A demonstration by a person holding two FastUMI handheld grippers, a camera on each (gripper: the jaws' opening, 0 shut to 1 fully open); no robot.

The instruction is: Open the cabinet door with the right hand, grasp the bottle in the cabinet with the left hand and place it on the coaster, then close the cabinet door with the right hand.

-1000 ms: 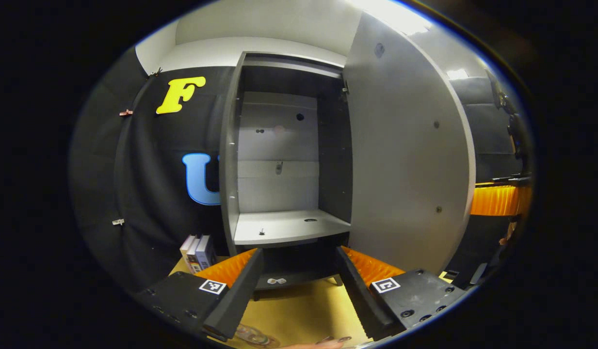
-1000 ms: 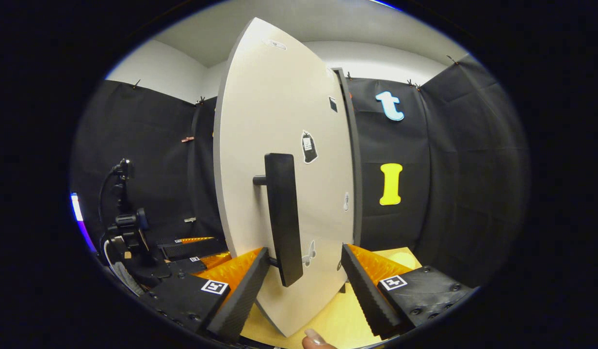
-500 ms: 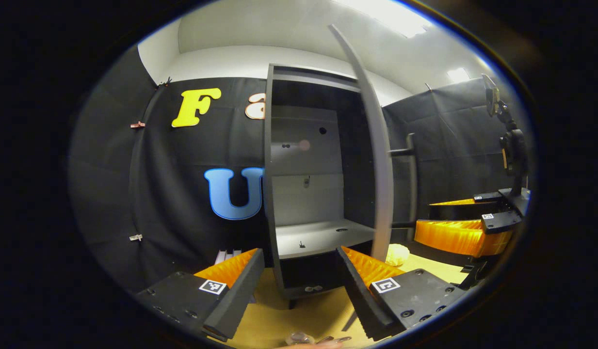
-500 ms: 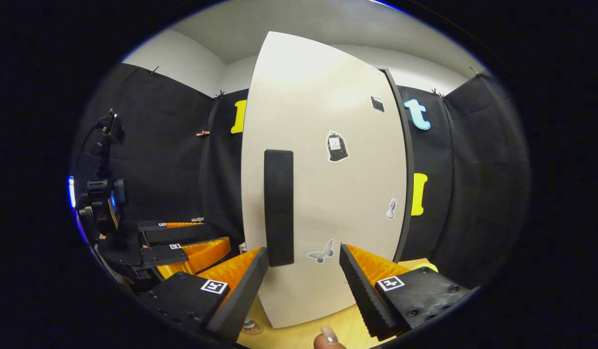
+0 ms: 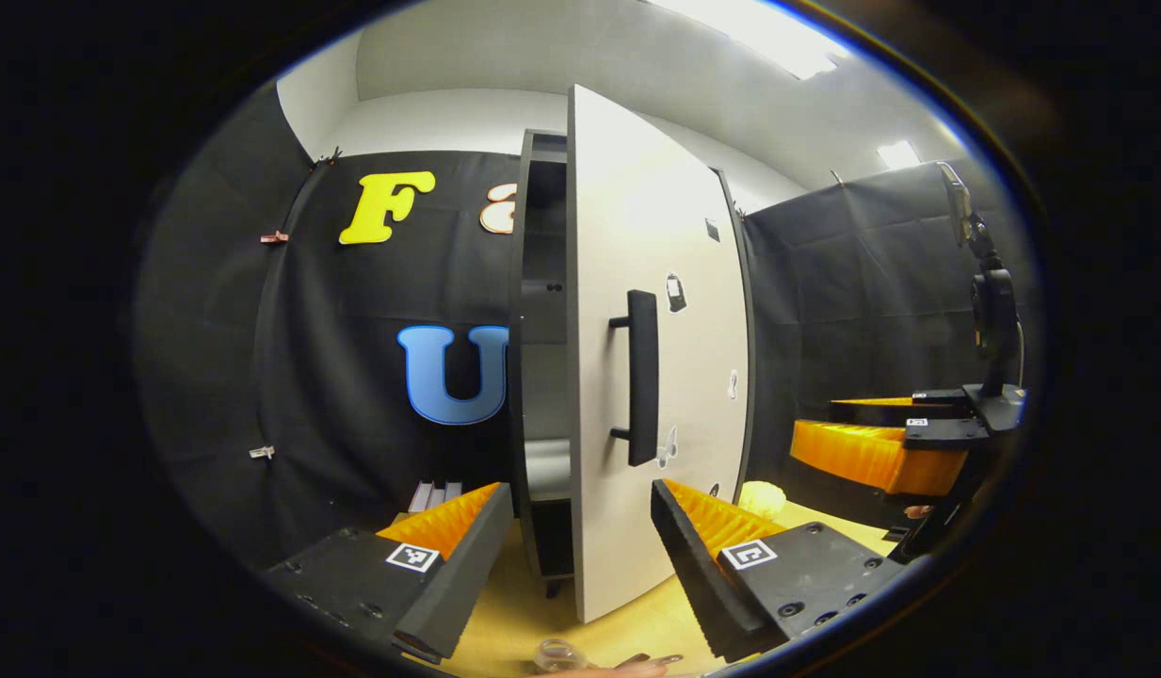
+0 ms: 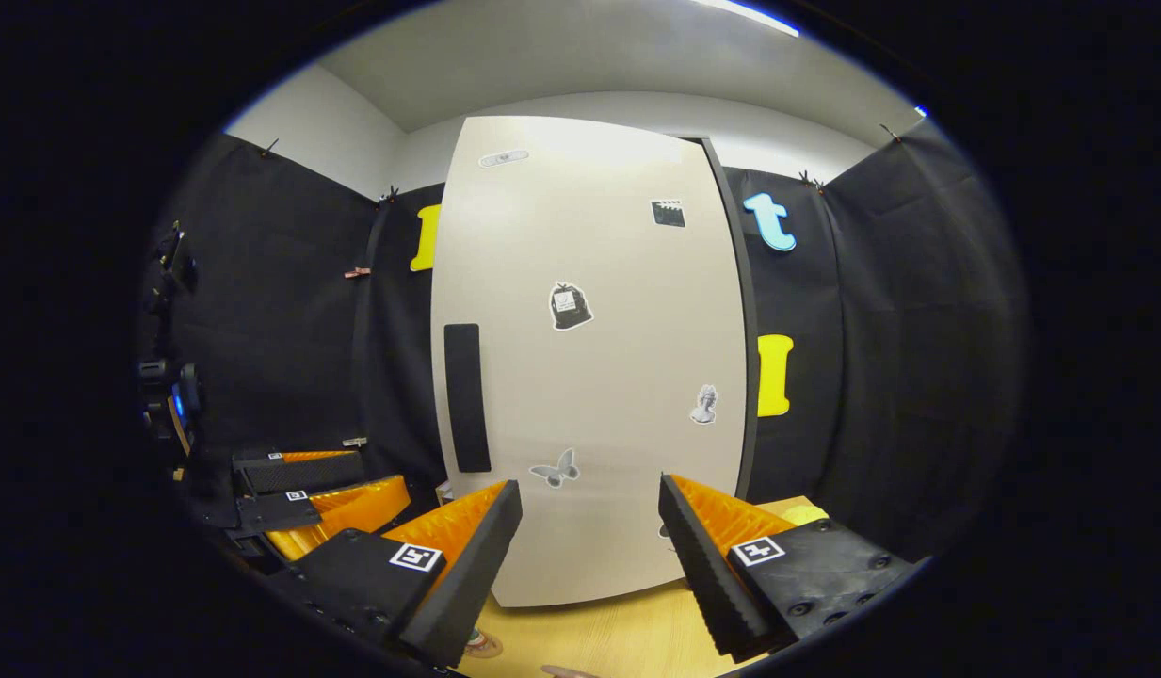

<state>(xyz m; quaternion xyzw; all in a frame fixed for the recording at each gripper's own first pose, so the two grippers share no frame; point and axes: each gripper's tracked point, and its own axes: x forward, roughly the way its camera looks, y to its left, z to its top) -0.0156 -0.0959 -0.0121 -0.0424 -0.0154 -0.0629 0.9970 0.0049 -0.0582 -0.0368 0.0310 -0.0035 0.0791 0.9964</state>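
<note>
Left tool [image 5: 580, 556] agape; bottle [image 5: 561, 654] seemingly cut off below.

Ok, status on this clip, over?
Left gripper open, empty. Right gripper open, off the handle. Cabinet door not fully shut. Nothing blocking.

1. Left gripper view: low over the table [image 5: 533, 603], close, faces the cabinet door [image 5: 665, 377] edge-on, frame centre.
2. Right gripper view: faces the door [image 6: 589, 377] head-on, near.
3. Shared: door, handle [image 5: 642, 377].
</note>
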